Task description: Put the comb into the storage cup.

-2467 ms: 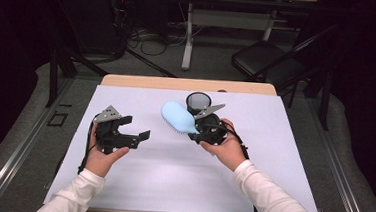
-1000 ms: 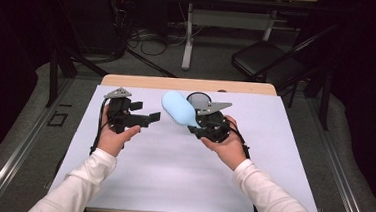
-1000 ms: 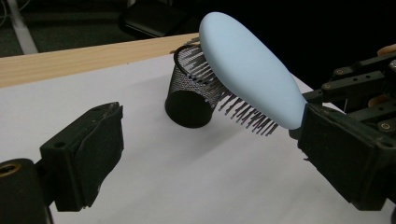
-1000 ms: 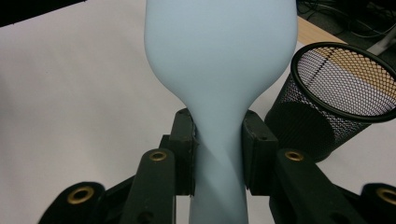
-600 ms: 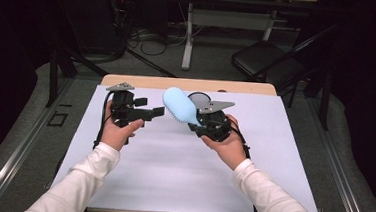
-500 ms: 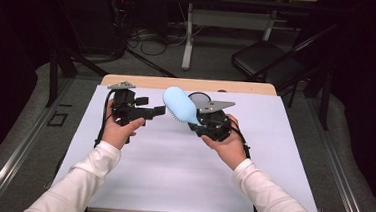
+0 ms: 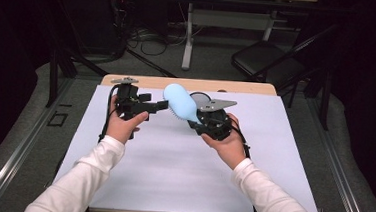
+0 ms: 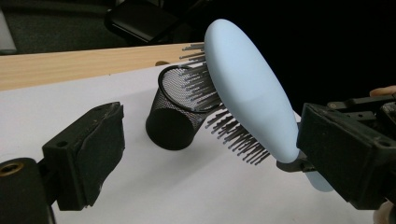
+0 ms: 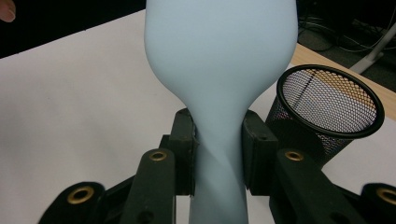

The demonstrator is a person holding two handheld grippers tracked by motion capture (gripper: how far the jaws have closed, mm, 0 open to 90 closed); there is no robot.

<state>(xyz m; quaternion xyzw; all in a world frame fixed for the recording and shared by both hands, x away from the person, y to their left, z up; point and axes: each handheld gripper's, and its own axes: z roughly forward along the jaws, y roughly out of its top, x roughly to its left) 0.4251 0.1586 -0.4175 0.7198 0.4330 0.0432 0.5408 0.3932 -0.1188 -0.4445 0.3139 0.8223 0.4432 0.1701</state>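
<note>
The brush (image 7: 180,101) is held off the table by its handle, clamped between the pads of the right gripper (image 9: 217,149). Its long axis runs up and away from that gripper toward the person's left, the wide blue head uppermost, the bristles (image 8: 219,116) facing down and toward the cup (image 7: 197,97). The cup, black mesh, stands upright on the white table (image 7: 171,170) just behind the brush head. The left gripper (image 7: 162,104) hangs level beside the head with its jaws spread wide and nothing between them, pointing at the brush from the left. It is the nearer free tool, so a hand-over would mean closing across the head or neck, I judge.
</note>
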